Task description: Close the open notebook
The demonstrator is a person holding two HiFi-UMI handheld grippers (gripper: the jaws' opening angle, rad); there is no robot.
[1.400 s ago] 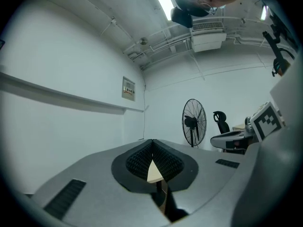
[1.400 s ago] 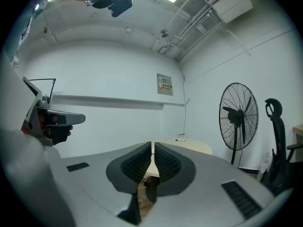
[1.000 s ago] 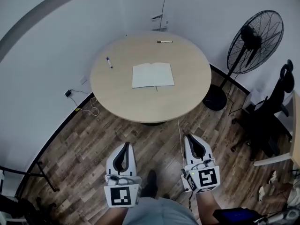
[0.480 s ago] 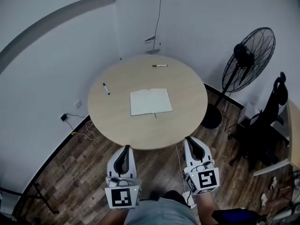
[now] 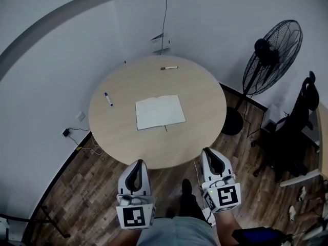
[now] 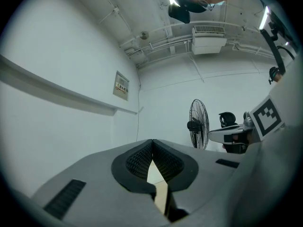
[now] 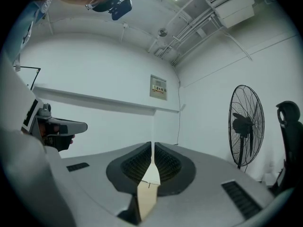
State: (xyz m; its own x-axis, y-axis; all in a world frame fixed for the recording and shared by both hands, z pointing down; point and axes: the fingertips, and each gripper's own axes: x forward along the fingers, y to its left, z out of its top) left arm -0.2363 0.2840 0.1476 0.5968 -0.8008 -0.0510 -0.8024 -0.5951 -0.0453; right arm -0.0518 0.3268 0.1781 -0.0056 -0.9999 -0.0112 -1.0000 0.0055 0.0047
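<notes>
The open notebook (image 5: 160,112) lies flat with white pages up in the middle of the round wooden table (image 5: 205,106). My left gripper (image 5: 138,161) and right gripper (image 5: 207,150) are held side by side over the wooden floor, just short of the table's near edge, both pointing level at it. Both are shut with nothing in them. In the left gripper view the left gripper (image 6: 152,141) has its pads meeting at the tips; the right gripper view shows the right gripper (image 7: 151,144) the same. A strip of table shows past each pair.
A blue-capped marker (image 5: 108,99) lies on the table's left side and a black marker (image 5: 169,67) at its far edge. A standing fan (image 5: 271,50) is at the right, with a black office chair (image 5: 302,122) beyond it. Cables (image 5: 84,142) lie on the floor at the left.
Both grippers and the head view have come closer to the table, whose near edge now lies just ahead of the fingertips. The notebook has not moved and the jaws stay shut.
</notes>
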